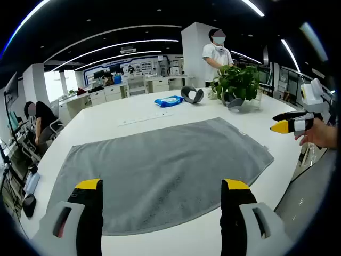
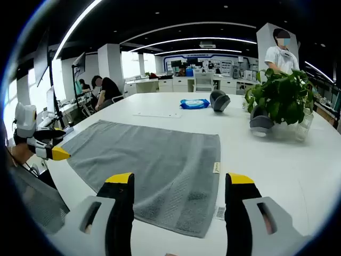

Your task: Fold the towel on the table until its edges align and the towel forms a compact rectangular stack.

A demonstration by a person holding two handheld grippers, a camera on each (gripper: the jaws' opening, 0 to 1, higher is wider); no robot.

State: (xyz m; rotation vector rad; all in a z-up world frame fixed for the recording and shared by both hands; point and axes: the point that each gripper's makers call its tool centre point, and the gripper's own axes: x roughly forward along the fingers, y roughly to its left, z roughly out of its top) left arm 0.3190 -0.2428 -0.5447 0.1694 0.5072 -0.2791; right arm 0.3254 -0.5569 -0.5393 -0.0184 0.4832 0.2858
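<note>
A grey towel [image 1: 160, 165] lies spread flat and unfolded on the white table [image 1: 106, 120]. In the left gripper view my left gripper [image 1: 161, 186] is open, its yellow-tipped jaws hovering over the towel's near long edge with nothing between them. At the right of that view my right gripper [image 1: 290, 126], held by a hand, hangs just past the towel's right end. In the right gripper view the towel [image 2: 154, 157] stretches away to the left, with small tags on its near corner. My right gripper [image 2: 180, 179] is open above that short edge. My left gripper [image 2: 47, 150] shows at the far left.
A potted plant [image 1: 237, 82] [image 2: 282, 93] stands on the table's far side, with a blue packet [image 1: 169, 100] [image 2: 194, 103] and grey curved objects [image 1: 192, 94] [image 2: 219, 100] nearby. A person [image 1: 216, 53] stands behind the table. Another person [image 1: 40, 117] sits at the left.
</note>
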